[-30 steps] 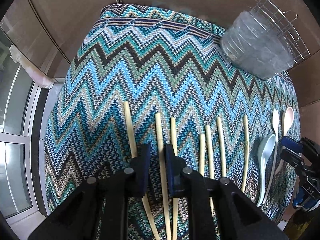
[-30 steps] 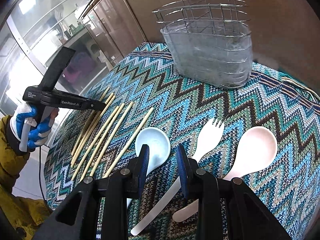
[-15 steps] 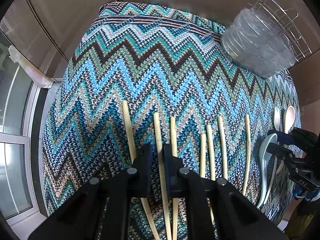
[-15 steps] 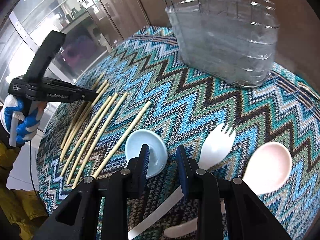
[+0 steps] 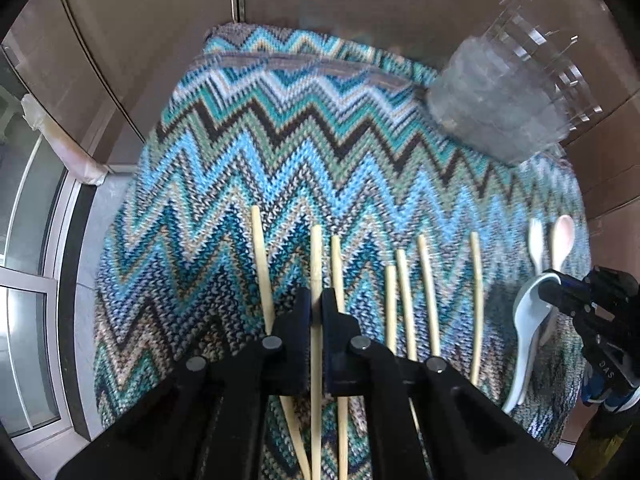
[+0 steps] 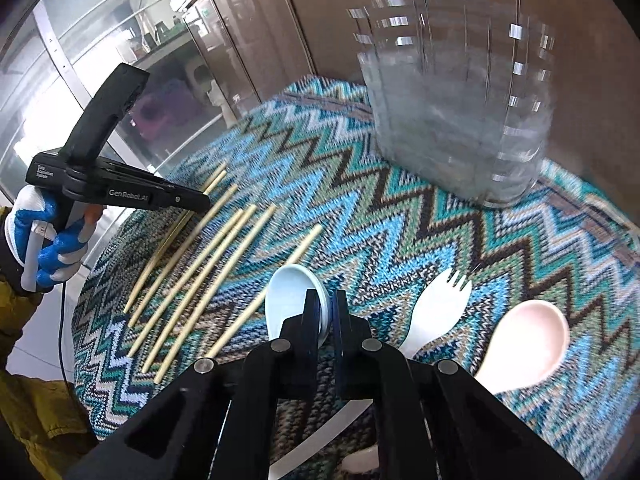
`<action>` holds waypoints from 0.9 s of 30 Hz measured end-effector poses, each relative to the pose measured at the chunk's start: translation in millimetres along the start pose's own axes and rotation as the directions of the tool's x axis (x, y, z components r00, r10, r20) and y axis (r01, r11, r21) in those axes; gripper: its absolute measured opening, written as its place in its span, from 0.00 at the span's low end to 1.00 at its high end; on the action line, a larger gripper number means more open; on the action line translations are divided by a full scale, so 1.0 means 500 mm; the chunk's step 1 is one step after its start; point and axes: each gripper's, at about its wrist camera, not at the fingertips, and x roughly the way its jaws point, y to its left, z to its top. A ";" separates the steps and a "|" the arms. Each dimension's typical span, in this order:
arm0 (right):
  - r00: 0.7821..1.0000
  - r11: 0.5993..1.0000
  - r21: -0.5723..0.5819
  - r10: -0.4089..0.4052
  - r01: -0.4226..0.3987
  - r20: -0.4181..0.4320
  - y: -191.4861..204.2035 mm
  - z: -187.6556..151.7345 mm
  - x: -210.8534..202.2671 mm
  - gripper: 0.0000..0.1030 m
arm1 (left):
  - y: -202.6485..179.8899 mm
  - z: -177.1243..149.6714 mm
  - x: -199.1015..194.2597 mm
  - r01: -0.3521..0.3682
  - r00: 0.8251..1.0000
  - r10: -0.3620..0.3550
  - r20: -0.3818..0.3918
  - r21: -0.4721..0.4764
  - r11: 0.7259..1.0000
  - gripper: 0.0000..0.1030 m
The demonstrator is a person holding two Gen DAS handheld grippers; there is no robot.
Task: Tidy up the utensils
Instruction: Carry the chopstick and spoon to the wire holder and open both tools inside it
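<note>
On our left gripper point(image 6: 200, 202) we read "GenRobot.AI"; its jaws pinch one bamboo chopstick point(image 5: 316, 256) among the loose sticks on the zigzag knitted cloth point(image 5: 280, 152). Rightward, our right gripper point(image 6: 329, 320) is clamped on the pale blue spoon's point(image 6: 288, 296) rim, beside a white spork point(image 6: 438, 306) and pink spoon point(image 6: 528, 340). Far right stands the wire caddy point(image 6: 456, 120).

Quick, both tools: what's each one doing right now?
Left tool: closed on a chopstick.
Right tool: closed on the rim of the pale blue spoon.
</note>
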 end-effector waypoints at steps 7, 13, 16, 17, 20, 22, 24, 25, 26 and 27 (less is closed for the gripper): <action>0.982 0.990 -0.032 -0.134 0.139 0.131 0.081 0.001 -0.141 0.06 | -0.012 -0.037 -0.186 0.074 0.971 -0.074 0.229 0.007 0.997 0.04; 0.915 0.955 -0.028 -0.276 0.297 0.294 0.149 0.074 -0.314 0.06 | -0.051 -0.019 -0.425 0.115 0.883 -0.111 0.457 0.020 0.993 0.04; 0.838 0.919 0.007 -0.362 0.394 0.409 0.182 0.133 -0.434 0.06 | -0.085 0.001 -0.549 0.130 0.813 -0.128 0.568 0.036 0.991 0.04; 0.810 0.907 0.022 -0.386 0.420 0.442 0.191 0.151 -0.466 0.06 | -0.094 0.008 -0.579 0.136 0.790 -0.131 0.599 0.038 0.990 0.04; 0.714 0.870 0.077 -0.448 0.487 0.538 0.210 0.199 -0.542 0.06 | -0.120 0.037 -0.661 0.150 0.697 -0.111 0.709 0.008 0.989 0.04; 0.648 0.846 0.133 -0.488 0.517 0.585 0.204 0.220 -0.574 0.06 | -0.129 0.064 -0.687 0.198 0.642 -0.120 0.757 -0.013 0.980 0.04; 0.591 0.827 0.193 -0.522 0.529 0.615 0.185 0.236 -0.582 0.06 | -0.131 0.088 -0.687 0.220 0.608 -0.111 0.786 -0.033 0.975 0.04; 0.569 0.818 0.217 -0.536 0.532 0.624 0.173 0.242 -0.574 0.06 | -0.136 0.107 -0.676 0.240 0.587 -0.111 0.802 -0.041 0.970 0.04; 0.558 0.814 0.233 -0.543 0.531 0.628 0.167 0.246 -0.564 0.06 | -0.134 0.119 -0.662 0.251 0.574 -0.113 0.811 -0.043 0.967 0.04; 0.534 0.801 0.260 -0.563 0.539 0.631 0.146 0.250 -0.542 0.06 | -0.141 0.136 -0.643 0.255 0.558 -0.105 0.823 -0.050 0.966 0.04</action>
